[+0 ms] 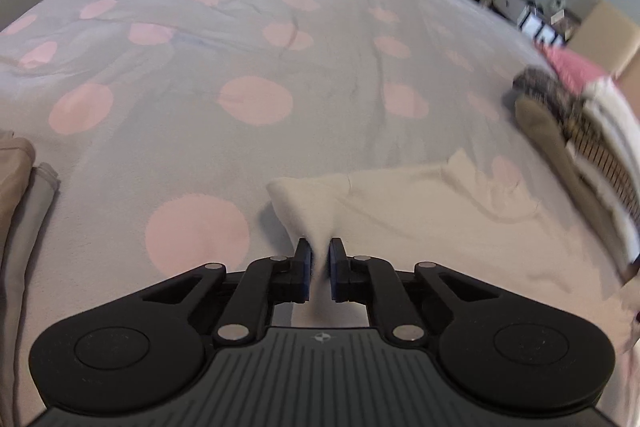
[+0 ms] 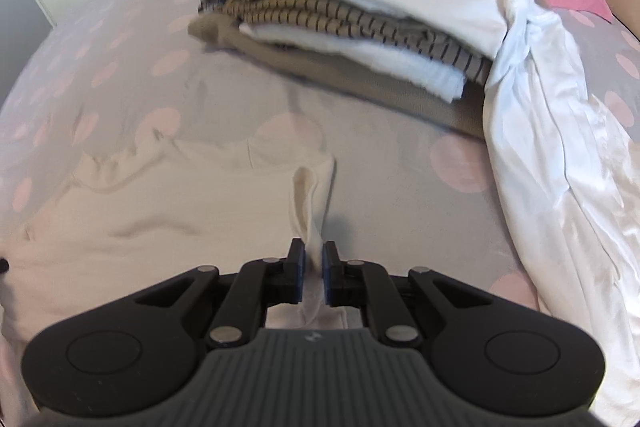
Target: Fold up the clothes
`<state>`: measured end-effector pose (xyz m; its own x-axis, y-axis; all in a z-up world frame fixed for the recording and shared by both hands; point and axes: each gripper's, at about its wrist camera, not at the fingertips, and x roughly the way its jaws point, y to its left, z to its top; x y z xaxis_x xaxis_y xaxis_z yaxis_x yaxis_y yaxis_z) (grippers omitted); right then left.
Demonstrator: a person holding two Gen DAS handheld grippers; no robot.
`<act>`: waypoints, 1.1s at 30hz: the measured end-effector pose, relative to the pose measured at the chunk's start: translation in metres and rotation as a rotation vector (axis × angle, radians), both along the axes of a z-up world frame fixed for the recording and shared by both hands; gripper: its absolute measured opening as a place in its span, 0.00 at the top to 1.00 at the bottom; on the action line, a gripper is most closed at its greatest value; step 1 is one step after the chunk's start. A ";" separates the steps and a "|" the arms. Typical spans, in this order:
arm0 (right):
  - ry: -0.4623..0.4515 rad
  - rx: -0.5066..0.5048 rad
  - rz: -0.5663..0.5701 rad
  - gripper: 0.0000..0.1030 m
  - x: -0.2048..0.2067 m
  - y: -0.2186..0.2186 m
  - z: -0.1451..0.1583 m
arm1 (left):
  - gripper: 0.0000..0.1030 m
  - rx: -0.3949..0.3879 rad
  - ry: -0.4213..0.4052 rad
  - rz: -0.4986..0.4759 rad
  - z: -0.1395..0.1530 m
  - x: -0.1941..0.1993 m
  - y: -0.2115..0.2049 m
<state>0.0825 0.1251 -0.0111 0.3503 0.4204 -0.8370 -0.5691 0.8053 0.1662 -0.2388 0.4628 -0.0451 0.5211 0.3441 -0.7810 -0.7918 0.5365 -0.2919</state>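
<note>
Left tongs (image 1: 319, 251), right tongs (image 2: 312, 253) clamped, down-tilted.

Soft, matt cream cloth garment (image 1: 420, 195), pinched between matt black plastic fingers (image 1: 303, 259) with dull metal rivets. Smooth, faintly creased grey bedspread (image 1: 200, 47) with pink dots. Slightly glossy white fabric (image 2: 560, 167) beside matt folded stack (image 2: 360, 19).
</note>
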 end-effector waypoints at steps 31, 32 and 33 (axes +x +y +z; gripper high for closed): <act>0.196 0.090 -0.096 0.59 0.019 -0.006 -0.032 | 0.52 -0.073 0.047 -0.040 -0.009 -0.037 -0.011; 0.191 0.070 -0.086 0.60 0.018 -0.002 -0.035 | 0.52 -0.078 0.057 -0.048 -0.012 -0.037 -0.012; 0.186 0.049 -0.077 0.62 0.017 0.001 -0.038 | 0.52 -0.084 0.067 -0.057 -0.015 -0.038 -0.014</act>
